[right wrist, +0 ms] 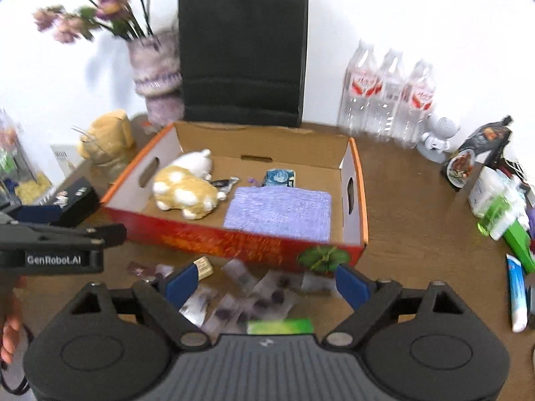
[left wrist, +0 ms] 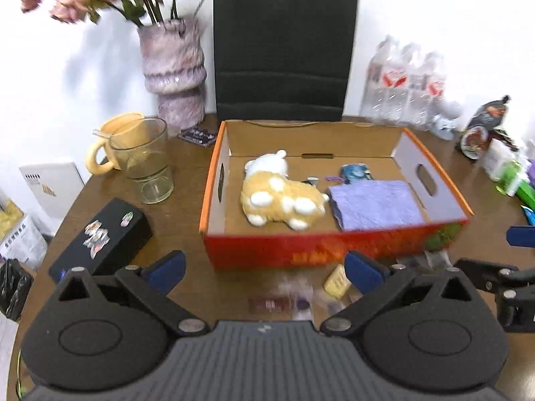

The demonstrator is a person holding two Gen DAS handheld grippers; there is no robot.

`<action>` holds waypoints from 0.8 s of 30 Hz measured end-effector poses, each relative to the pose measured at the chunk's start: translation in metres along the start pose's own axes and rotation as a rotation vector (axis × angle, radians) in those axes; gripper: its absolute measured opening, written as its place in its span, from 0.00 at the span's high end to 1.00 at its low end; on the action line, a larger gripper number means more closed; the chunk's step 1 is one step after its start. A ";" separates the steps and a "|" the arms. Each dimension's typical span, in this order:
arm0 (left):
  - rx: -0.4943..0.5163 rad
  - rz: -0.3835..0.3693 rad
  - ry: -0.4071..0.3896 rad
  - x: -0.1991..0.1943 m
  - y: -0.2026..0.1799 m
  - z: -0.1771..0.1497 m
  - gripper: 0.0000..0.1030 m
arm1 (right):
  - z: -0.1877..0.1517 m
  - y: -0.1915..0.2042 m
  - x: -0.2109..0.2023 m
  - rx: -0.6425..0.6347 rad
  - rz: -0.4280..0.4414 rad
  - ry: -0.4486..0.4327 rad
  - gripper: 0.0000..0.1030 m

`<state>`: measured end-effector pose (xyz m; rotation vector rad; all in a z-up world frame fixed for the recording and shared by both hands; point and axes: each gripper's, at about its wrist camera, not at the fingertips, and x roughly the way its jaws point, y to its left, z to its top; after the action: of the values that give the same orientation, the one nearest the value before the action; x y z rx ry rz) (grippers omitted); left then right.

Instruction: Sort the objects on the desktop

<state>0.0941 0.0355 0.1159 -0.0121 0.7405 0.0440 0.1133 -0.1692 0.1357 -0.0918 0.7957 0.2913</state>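
Note:
An open cardboard box (left wrist: 334, 250) (right wrist: 234, 244) with a red front stands mid-table. Inside lie a plush dog (left wrist: 281, 193) (right wrist: 185, 193), a folded purple cloth (left wrist: 376, 204) (right wrist: 279, 212) and a small blue pouch (left wrist: 356, 172) (right wrist: 279, 177). In front of the box lie several small clear snack packets (right wrist: 247, 297) (left wrist: 301, 295), a yellow packet (left wrist: 337, 280) (right wrist: 204, 267) and a green packet (right wrist: 281, 325). My left gripper (left wrist: 264, 269) is open and empty above the packets. My right gripper (right wrist: 265, 282) is open and empty over them.
A black box (left wrist: 103, 237) with stickers lies left of the cardboard box. A glass (left wrist: 147, 160), yellow mug (left wrist: 107, 147) and vase (left wrist: 174, 70) stand back left. A black bag (left wrist: 281, 46) stands behind. Water bottles (right wrist: 388, 97), snack bags (right wrist: 474, 153) and tubes (right wrist: 516, 294) sit right.

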 end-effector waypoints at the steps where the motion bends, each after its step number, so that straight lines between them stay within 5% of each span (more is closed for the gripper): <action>1: -0.009 -0.009 -0.023 -0.006 0.000 -0.014 0.00 | -0.014 0.001 -0.007 0.018 -0.004 -0.036 0.13; 5: 0.001 -0.041 -0.045 -0.017 -0.003 -0.072 0.00 | -0.075 0.008 -0.016 0.050 -0.036 -0.132 0.06; 11: 0.042 0.013 -0.024 -0.009 -0.013 -0.127 0.00 | -0.128 0.015 -0.005 0.076 -0.057 -0.132 0.06; 24: 0.026 -0.012 -0.043 0.004 -0.011 -0.152 0.00 | -0.163 0.014 0.019 0.098 -0.081 -0.090 0.05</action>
<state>-0.0045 0.0201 0.0007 0.0091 0.6977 0.0233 0.0096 -0.1829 0.0082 -0.0189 0.7137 0.1782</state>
